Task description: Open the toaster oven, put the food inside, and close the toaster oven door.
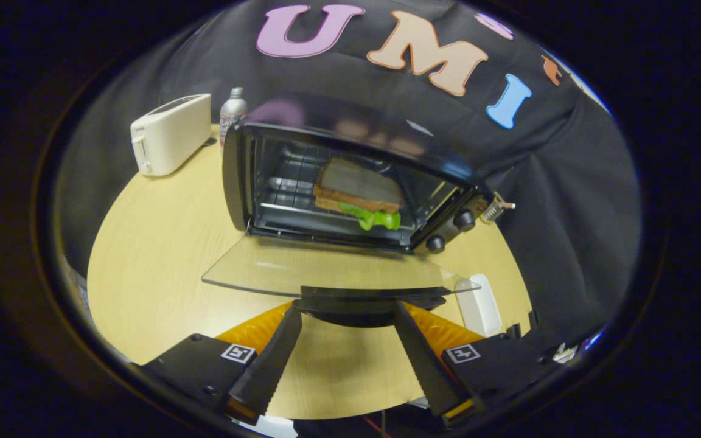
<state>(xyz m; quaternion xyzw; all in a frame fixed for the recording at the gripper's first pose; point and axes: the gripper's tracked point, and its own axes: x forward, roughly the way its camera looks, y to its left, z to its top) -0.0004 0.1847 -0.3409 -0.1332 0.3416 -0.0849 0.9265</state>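
Toaster oven beside white toaster

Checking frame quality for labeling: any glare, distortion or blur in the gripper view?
Gripper view: fisheye bends the round table and the open glass door; the oven top reflects the wall; the sandwich inside is dim but legible; the open gripper, its fingers either side of the door handle, is sharp.
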